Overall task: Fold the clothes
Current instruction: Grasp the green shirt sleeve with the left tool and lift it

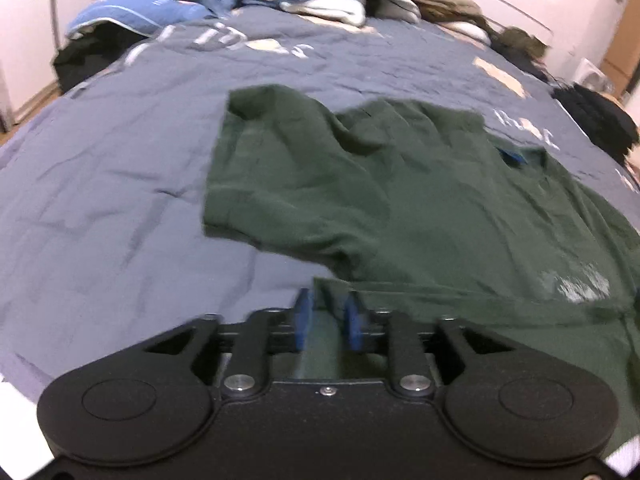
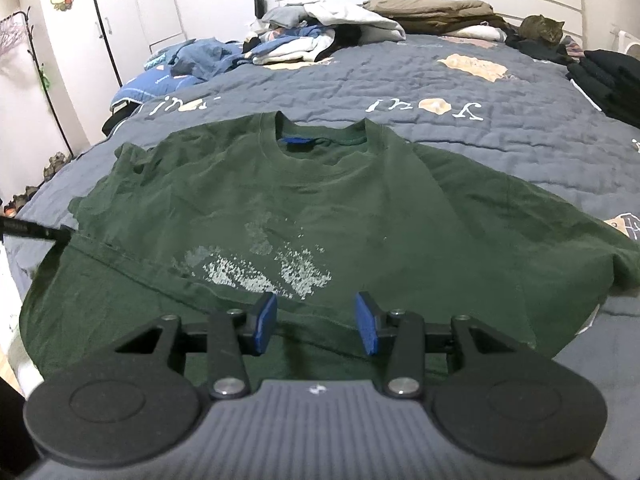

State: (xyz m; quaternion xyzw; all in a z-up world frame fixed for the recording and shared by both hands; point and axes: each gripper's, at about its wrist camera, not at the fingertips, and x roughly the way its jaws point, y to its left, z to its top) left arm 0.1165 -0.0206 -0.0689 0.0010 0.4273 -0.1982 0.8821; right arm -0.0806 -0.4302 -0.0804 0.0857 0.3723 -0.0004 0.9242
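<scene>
On the bed quilt (image 2: 400,80), left gripper (image 1: 327,316) jaws pinch the green T-shirt (image 2: 320,208) hem; right gripper (image 2: 316,322) jaws gape empty.

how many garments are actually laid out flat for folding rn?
1: the green T-shirt spread on the quilt, nearest both grippers. Everything else is heaped or stacked by the headboard and right edge; more may be hidden there.

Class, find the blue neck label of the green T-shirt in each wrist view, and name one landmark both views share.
Left wrist: the blue neck label sits right of centre, mid-height.
Right wrist: the label sits centre, upper half, inside the collar.
Shared landmark: the faded white print on the shirt.
</scene>
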